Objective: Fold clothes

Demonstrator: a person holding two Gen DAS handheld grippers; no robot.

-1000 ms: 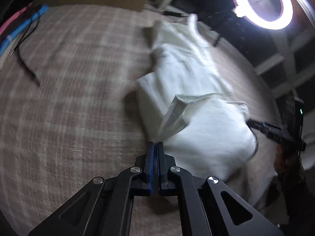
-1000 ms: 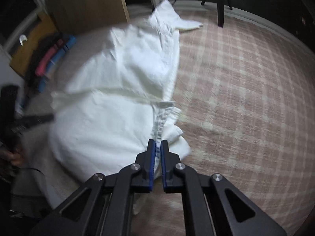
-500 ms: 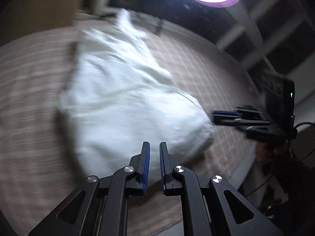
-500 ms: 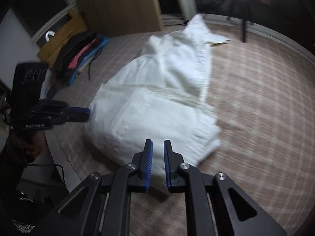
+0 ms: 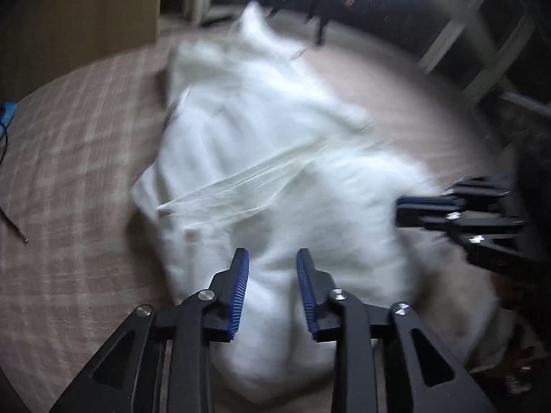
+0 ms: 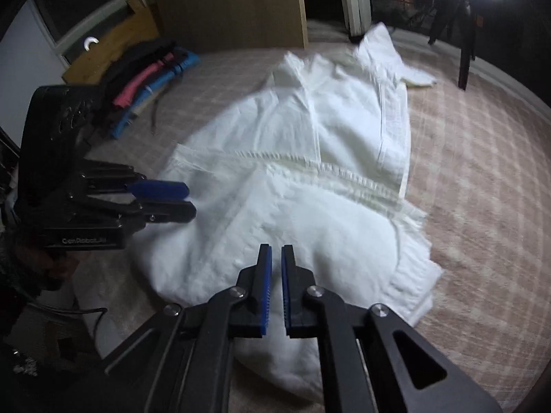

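A white garment (image 6: 310, 172) lies crumpled lengthwise on the plaid bedspread (image 6: 482, 172), its near part folded over with a ribbed band across the middle. My right gripper (image 6: 276, 247) hovers over the near end, its jaws closing to a thin slit with nothing between them. My left gripper (image 6: 191, 201) comes in from the left beside the garment's edge. In the blurred left wrist view the left gripper (image 5: 272, 253) is above the garment (image 5: 275, 172), jaws opening, pads apart and off the cloth. The right gripper (image 5: 397, 211) shows at the right edge.
A pile of dark, pink and blue items (image 6: 148, 79) lies at the bed's far left, in front of a wooden board (image 6: 234, 7). A black stand (image 6: 465, 51) rises at the far right. A thin cable (image 5: 13, 230) lies on the bedspread (image 5: 69, 172).
The right gripper held the garment's band a second ago; it is empty now. The left jaws have parted. Both grippers have drawn back and swung over the garment's near end.
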